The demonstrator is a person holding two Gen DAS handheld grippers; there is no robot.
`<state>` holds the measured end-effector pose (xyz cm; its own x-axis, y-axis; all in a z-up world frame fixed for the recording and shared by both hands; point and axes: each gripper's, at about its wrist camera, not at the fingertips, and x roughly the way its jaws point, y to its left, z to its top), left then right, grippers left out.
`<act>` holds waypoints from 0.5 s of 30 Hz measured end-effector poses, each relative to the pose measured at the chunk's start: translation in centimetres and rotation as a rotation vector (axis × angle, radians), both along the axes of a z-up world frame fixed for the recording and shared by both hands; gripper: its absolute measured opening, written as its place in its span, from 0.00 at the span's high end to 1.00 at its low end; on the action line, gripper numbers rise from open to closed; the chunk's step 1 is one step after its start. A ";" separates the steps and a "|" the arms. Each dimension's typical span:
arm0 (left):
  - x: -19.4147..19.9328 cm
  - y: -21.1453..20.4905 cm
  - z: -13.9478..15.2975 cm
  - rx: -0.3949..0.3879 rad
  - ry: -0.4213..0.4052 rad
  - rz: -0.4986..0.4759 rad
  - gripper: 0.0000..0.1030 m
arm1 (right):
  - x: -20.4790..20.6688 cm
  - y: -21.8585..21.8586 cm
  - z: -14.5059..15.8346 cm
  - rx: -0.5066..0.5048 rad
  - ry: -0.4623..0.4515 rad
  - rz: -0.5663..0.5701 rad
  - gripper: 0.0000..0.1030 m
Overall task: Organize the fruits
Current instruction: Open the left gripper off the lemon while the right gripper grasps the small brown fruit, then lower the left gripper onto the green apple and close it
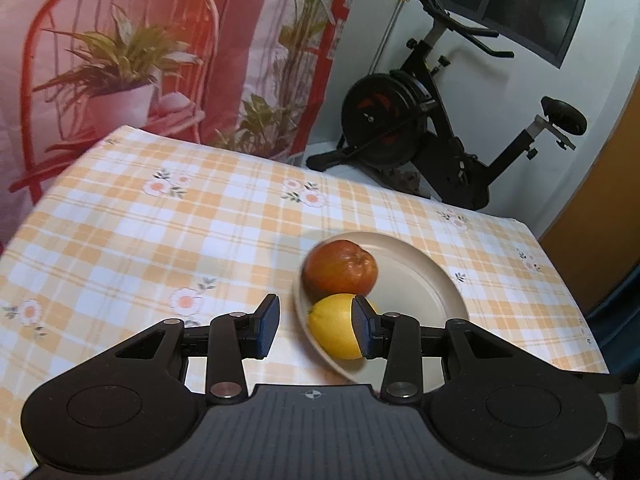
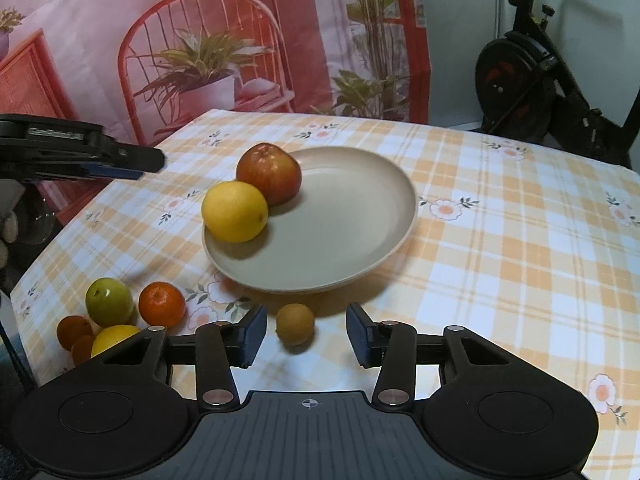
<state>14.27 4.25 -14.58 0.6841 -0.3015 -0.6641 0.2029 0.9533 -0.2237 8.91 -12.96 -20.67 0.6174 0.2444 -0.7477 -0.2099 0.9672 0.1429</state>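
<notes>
A beige plate [image 2: 352, 216] on the checked tablecloth holds a red apple [image 2: 269, 174] and a lemon [image 2: 234, 212] at its left rim. My right gripper [image 2: 306, 338] is open low over the cloth in front of the plate. A small brownish fruit [image 2: 295, 324] lies between its fingers, and neither pad touches it. My left gripper [image 2: 148, 166] hovers at the left, away from the plate. In its own view the left gripper [image 1: 316, 328] is open and empty. There the lemon [image 1: 334, 326] and apple [image 1: 340, 272] lie on the plate [image 1: 420, 276] beyond its right finger.
Loose fruit lies at the table's near left corner: a green apple [image 2: 109, 301], a mandarin [image 2: 162, 304], small oranges [image 2: 74, 332] and another lemon [image 2: 116, 336]. An exercise bike [image 1: 440, 120] stands behind the table's far right, and a printed curtain [image 1: 160, 40] hangs behind.
</notes>
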 end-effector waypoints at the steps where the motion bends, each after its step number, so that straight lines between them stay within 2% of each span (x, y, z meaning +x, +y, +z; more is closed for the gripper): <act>1: -0.3 0.4 0.2 0.002 -0.005 0.004 0.59 | 0.0 0.1 -0.1 -0.002 0.002 0.002 0.60; 9: -3.1 3.5 0.3 0.005 -0.009 0.054 0.60 | 0.9 0.2 -0.8 0.002 0.029 0.015 0.65; 15: -4.5 4.4 0.1 0.020 -0.016 0.079 0.59 | 1.7 0.5 -1.4 0.005 0.052 0.033 0.65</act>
<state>9.78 8.69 -14.47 0.7159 -0.2328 -0.6583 0.1299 0.9707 -0.2020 10.59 -12.42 -22.04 0.5692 0.2677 -0.7774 -0.2333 0.9592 0.1595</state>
